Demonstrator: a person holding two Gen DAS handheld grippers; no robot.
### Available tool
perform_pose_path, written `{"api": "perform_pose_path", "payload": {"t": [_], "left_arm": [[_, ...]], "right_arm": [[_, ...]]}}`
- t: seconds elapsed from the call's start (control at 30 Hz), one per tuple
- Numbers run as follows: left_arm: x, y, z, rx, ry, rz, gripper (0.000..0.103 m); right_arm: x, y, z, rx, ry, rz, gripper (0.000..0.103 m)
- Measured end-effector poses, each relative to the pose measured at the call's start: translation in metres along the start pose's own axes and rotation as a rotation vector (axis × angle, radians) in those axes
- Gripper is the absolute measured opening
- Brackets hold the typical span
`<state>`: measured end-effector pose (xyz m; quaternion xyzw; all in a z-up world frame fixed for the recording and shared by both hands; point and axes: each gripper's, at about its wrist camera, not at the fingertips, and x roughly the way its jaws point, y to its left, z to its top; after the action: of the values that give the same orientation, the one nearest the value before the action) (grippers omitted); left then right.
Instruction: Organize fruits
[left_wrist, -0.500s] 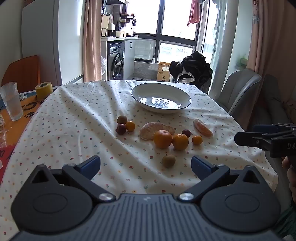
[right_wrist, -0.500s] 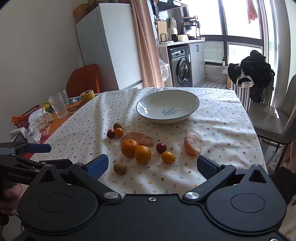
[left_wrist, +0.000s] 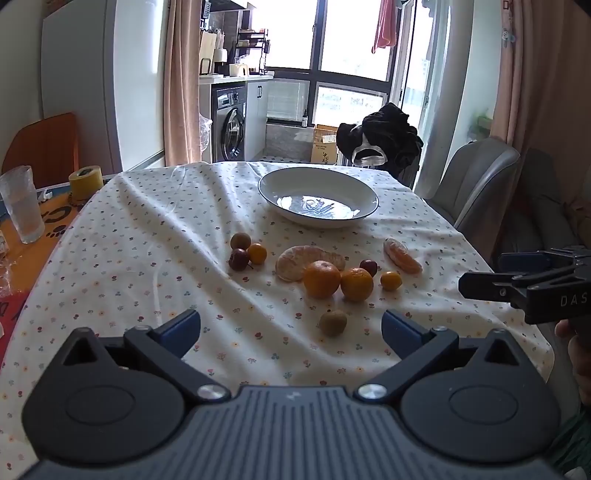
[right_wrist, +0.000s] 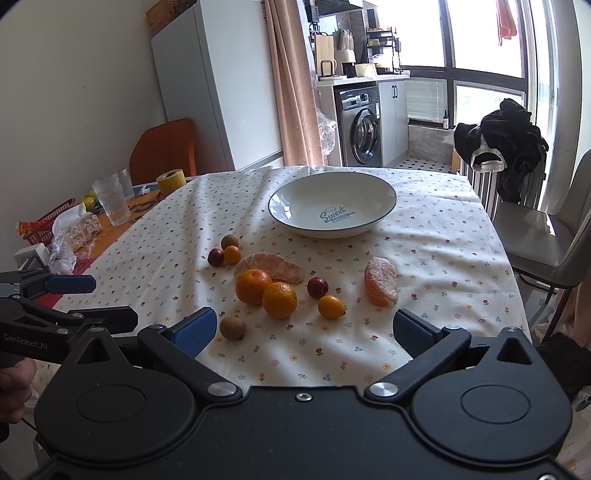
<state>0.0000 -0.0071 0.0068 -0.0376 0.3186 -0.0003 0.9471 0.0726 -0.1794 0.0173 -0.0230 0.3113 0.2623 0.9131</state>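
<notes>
Right wrist view takes in a bright room: tall windows (right_wrist: 480, 37), a white cabinet (right_wrist: 218, 85), a washing machine (right_wrist: 362, 127), pink curtains (right_wrist: 295, 85) and a grey chair (right_wrist: 546, 240) beside the table. A flowered tablecloth (right_wrist: 424, 236) covers the table, leaving an orange strip at the left with a glass (right_wrist: 110, 205) and a yellow tape roll (right_wrist: 170, 181). A white bowl (right_wrist: 332, 205) sits mid-cloth, nothing in it. Nearer lie peeled segments (right_wrist: 271, 267), a second peeled piece (right_wrist: 381, 280), two oranges (right_wrist: 266, 291) touching, and small round fruits (right_wrist: 224, 250) scattered around. Both tools hover at the near edge with fingers spread wide and holding nothing: right gripper (right_wrist: 303, 328), left gripper (left_wrist: 291, 328).
</notes>
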Motion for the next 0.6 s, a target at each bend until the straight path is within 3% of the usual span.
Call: {"api": "perform_pose_path", "payload": {"t": [0.6], "left_arm": [[0.001, -0.0029, -0.0007, 0.002, -0.005, -0.007, 0.103]], "right_arm": [[-0.0011, 0.0007, -0.0008, -0.029, 0.01, -0.007, 0.103]]}}
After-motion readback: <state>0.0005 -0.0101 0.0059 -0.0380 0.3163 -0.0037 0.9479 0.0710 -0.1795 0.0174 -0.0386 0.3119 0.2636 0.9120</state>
